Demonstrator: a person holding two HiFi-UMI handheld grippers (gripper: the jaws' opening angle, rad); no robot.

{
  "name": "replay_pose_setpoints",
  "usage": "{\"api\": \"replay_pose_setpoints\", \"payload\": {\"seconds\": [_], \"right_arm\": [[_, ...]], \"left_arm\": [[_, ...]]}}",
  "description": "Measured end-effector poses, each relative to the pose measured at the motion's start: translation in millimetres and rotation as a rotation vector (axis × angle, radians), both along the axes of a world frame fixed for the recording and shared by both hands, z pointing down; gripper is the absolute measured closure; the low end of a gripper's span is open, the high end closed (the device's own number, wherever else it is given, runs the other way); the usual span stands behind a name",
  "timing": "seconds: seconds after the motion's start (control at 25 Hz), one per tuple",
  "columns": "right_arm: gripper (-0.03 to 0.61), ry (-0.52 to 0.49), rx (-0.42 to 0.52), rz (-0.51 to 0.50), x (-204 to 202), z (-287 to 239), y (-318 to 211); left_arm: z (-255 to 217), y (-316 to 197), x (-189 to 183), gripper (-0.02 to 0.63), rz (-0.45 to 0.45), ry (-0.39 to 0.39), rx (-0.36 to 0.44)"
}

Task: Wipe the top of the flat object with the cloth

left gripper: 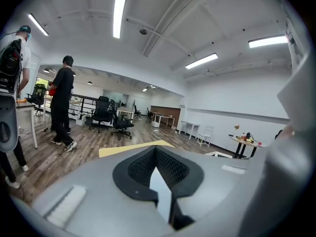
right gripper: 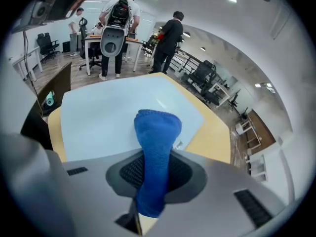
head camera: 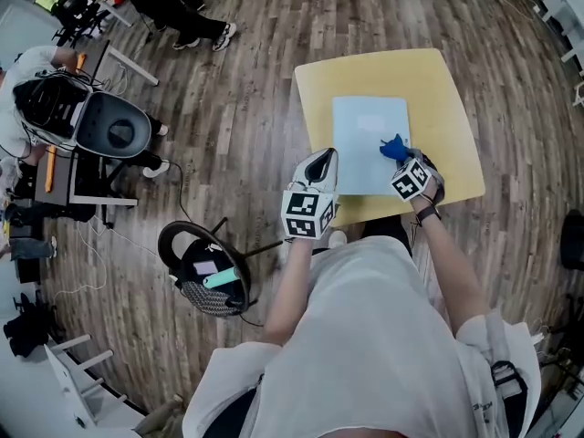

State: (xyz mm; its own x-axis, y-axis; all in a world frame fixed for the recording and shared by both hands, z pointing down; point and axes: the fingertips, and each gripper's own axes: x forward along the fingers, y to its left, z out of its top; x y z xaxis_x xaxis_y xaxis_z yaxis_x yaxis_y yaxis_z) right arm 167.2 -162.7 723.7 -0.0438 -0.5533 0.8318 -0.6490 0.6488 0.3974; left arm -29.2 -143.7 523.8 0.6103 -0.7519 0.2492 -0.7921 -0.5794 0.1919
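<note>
Yellow table (head camera: pixel 449 88), pale-blue flat sheet (head camera: pixel 365 133); right hand-held gripper (head camera: pixel 407 163) clamped on blue cloth (head camera: pixel 392 146); left hand-held gripper (head camera: pixel 323 159) jaws together.

In the head view the right gripper (head camera: pixel 404 160) and its marker cube (head camera: pixel 410 182) cover the near right corner of the pale blue flat rectangular sheet (head camera: pixel 365 135) and all but a tuft of the bright blue knitted cloth (head camera: pixel 393 147). The left gripper (head camera: pixel 321 162) hides the sheet's near left corner and that corner of the yellow square desk (head camera: pixel 438 89). In the right gripper view the cloth's lower end disappears between the black ribbed fingers (right gripper: pixel 185 174). In the left gripper view only a thin wedge of desk clears the gripper, and the items on the far round side table (left gripper: pixel 245 143) are too small to tell.
</note>
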Motion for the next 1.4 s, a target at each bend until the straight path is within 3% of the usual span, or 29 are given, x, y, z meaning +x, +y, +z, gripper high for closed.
{"api": "replay_pose_setpoints", "payload": {"seconds": [0.2,0.4,0.64,0.84,0.96,1.16,1.4], "right_arm": [[0.499,-0.012,-0.005,0.071,27.0,-4.5,7.5],[0.499,-0.089,-0.018,0.051,-4.4,-14.9,2.5],[0.499,-0.159,0.008,-0.144,-101.5,-27.4,-6.7],[0.497,-0.154,0.002,-0.352,-188.9,-22.8,-0.8],[0.497,-0.113,-0.013,-0.431,-212.1,-11.7,3.7],[0.495,-0.113,0.000,-0.404,-197.5,-5.5,4.9],[0.495,-0.086,0.010,-0.281,-129.6,1.5,11.4]], "left_arm": [[-5.4,2.4,9.4,0.611,0.026,0.002,0.002],[-7.1,3.2,-0.5,0.611,-0.001,0.000,-0.002],[-3.9,7.6,-26.2,0.611,-0.070,-0.010,-0.009],[-3.6,10.8,-49.8,0.611,-0.130,-0.019,-0.009],[-2.4,13.5,-55.4,0.611,-0.145,-0.024,-0.016],[2.4,17.0,-55.3,0.611,-0.135,-0.026,-0.018],[8.8,13.3,-32.2,0.611,-0.075,-0.013,-0.021]]}}
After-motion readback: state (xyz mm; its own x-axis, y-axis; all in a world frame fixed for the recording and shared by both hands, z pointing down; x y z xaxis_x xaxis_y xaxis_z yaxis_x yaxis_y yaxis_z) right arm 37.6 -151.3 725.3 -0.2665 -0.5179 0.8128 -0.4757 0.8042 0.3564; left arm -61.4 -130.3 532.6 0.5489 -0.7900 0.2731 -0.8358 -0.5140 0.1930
